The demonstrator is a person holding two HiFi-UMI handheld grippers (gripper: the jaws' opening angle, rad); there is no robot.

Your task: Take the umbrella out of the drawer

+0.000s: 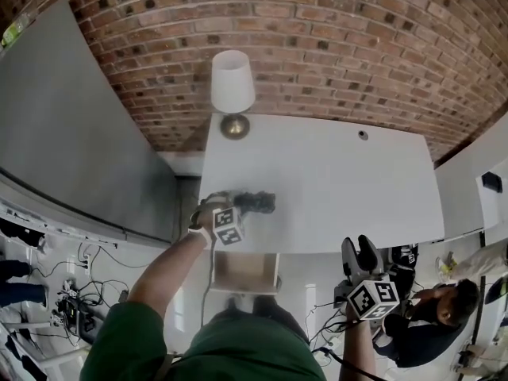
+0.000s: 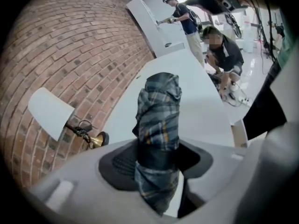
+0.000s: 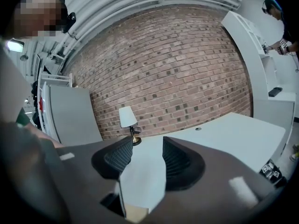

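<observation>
A folded plaid umbrella [image 2: 158, 125] in dark blue and grey sticks out between the jaws of my left gripper [image 2: 156, 164], which is shut on it. In the head view that left gripper [image 1: 238, 209] holds the umbrella [image 1: 258, 202] over the near left part of the white desk [image 1: 341, 189]. The drawer [image 1: 244, 272] below the desk's front edge stands pulled out, its wooden inside showing. My right gripper [image 1: 362, 254] hangs in front of the desk, to the right of the drawer. Its jaws [image 3: 145, 160] are open with nothing between them.
A table lamp [image 1: 232, 90] with a white shade and brass base stands at the desk's back left, against the brick wall. A grey panel [image 1: 71, 125] flanks the desk on the left. A person crouches on the floor at the right [image 1: 432, 316]. Cables lie on the floor at the left.
</observation>
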